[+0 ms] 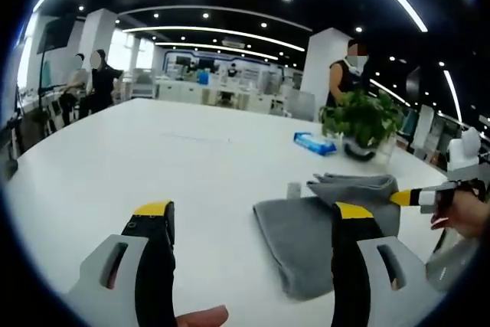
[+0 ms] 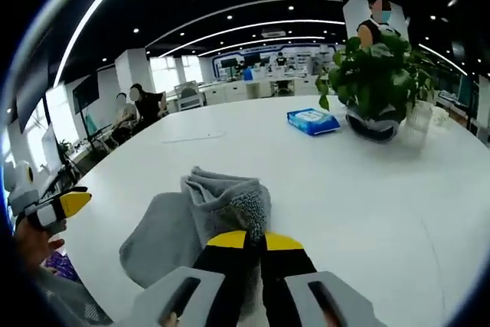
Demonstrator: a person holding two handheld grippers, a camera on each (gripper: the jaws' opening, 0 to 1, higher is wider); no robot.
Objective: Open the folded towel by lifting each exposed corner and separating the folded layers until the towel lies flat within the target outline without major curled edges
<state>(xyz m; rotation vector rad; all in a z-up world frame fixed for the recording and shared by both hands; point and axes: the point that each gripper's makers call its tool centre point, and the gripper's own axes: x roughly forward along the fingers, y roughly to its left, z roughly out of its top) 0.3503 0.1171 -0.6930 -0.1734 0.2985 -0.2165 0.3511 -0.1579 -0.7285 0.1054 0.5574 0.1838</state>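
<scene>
Left tool [image 1: 253,216]: jaws stood wide apart, holding nothing, hovering over the surface [image 1: 153,158].
Towel [image 1: 306,239]: grey, lay on the white surface under and past the left tool's right jaw; one folded edge was lifted and bunched.
Right tool [image 2: 255,240]: jaws pinched together on the towel's [image 2: 222,204] raised fold.
Towel direction: its long axis could not be told; the flat layer spread left of the right tool.
Plant [image 2: 375,74]: stood well beyond the towel.
</scene>
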